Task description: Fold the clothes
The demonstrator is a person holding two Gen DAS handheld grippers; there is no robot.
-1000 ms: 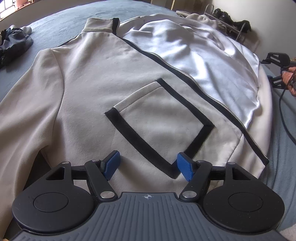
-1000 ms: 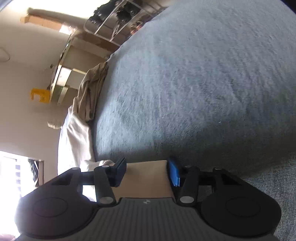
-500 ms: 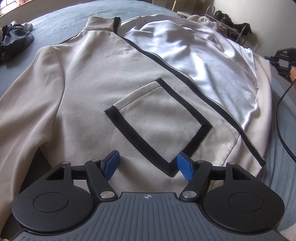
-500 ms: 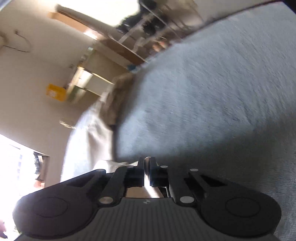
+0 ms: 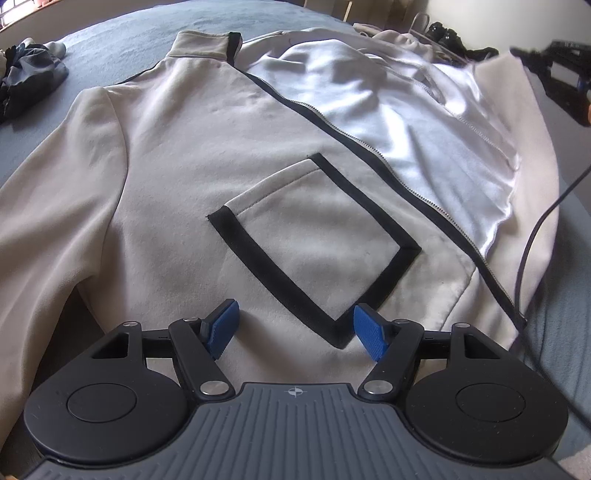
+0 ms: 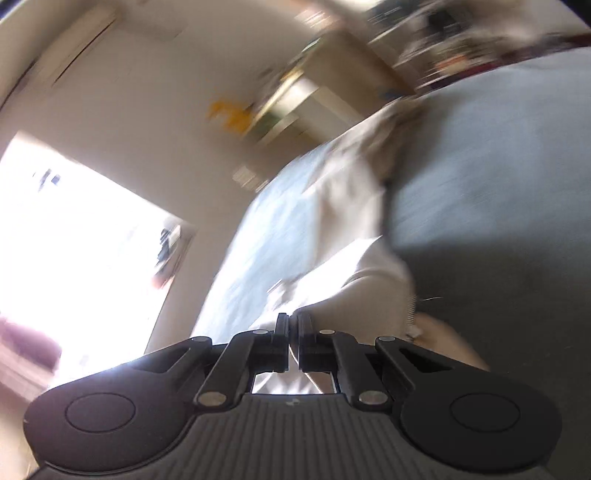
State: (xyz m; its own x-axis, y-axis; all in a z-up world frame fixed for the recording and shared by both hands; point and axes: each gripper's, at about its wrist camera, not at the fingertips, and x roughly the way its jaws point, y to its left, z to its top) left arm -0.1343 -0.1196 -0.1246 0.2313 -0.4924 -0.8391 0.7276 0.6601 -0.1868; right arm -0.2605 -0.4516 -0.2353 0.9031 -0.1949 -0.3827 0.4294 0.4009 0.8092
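Left wrist view: left gripper (image 5: 294,334) jaws spread wide, nothing between them, over the hem of the beige jacket (image 5: 207,166), which lies flat on the grey bed (image 5: 122,33), long axis hem-near to collar-far, while the right gripper (image 6: 293,325) is clamped on its lifted edge.

A bed (image 5: 122,48) covered in grey-blue fabric is seen. A beige zip jacket (image 5: 207,162) with black trim is spread open across it, white lining exposed. A crumpled dark garment (image 5: 29,79) is left near its far left edge.
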